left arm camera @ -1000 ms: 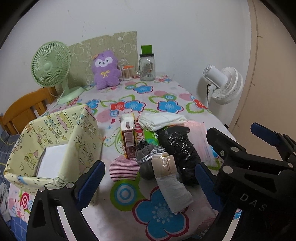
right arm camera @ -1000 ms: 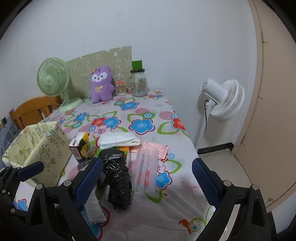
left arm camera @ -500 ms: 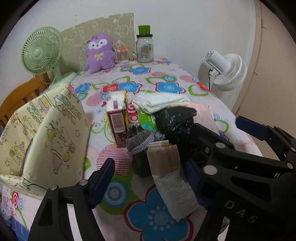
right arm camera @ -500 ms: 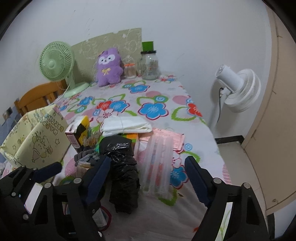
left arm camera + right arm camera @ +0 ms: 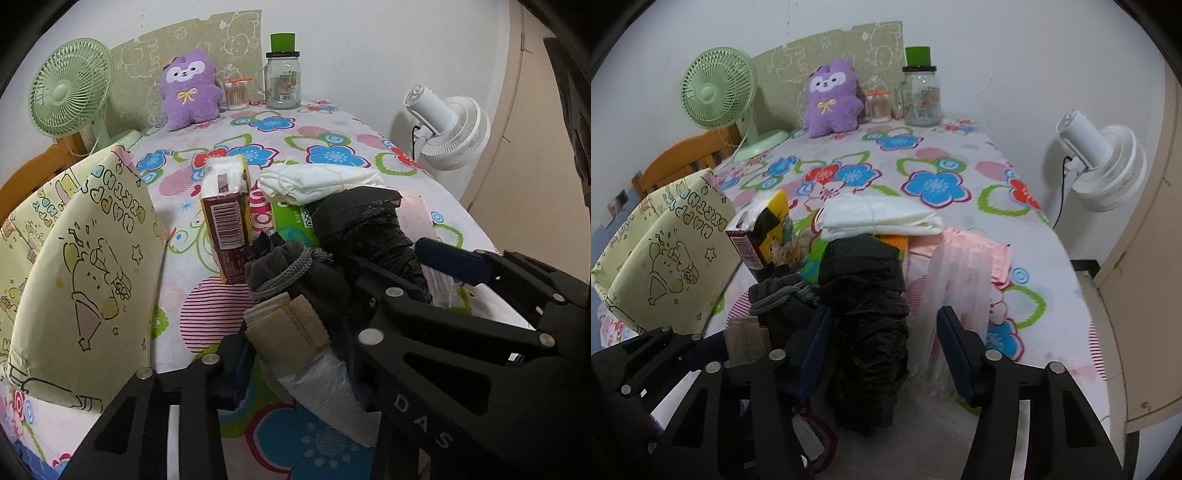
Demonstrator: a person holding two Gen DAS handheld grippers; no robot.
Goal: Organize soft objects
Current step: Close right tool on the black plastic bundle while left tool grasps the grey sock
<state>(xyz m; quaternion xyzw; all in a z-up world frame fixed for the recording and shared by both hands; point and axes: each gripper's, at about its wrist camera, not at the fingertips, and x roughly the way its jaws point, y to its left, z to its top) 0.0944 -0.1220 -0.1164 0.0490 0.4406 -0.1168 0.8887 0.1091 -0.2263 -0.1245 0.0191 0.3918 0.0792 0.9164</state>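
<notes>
Soft items lie heaped on the flowered tablecloth. My left gripper (image 5: pixel 291 365) straddles a beige and white packet (image 5: pixel 291 332); its jaws are closing and the pads sit close beside it. My right gripper (image 5: pixel 879 350) straddles a crumpled black plastic bag (image 5: pixel 868 295), jaws closing. Its left pad is at the bag and its right pad stands a little apart. A grey knitted bundle (image 5: pixel 291 269) lies between the packet and the bag. Behind them are a folded white cloth (image 5: pixel 879 218) and an upright tissue pack (image 5: pixel 225 221).
A yellow cartoon-print fabric box (image 5: pixel 74 258) stands at the left. Clear pink packaging (image 5: pixel 960 273) lies right of the bag. At the back are a purple plush (image 5: pixel 188 88), a green fan (image 5: pixel 70 99) and a glass jar (image 5: pixel 282 81). A white fan (image 5: pixel 1100 162) stands beyond the table's right edge.
Both grippers have come down toward the heap and their jaws have narrowed, the left around the packet, the right around the black bag.
</notes>
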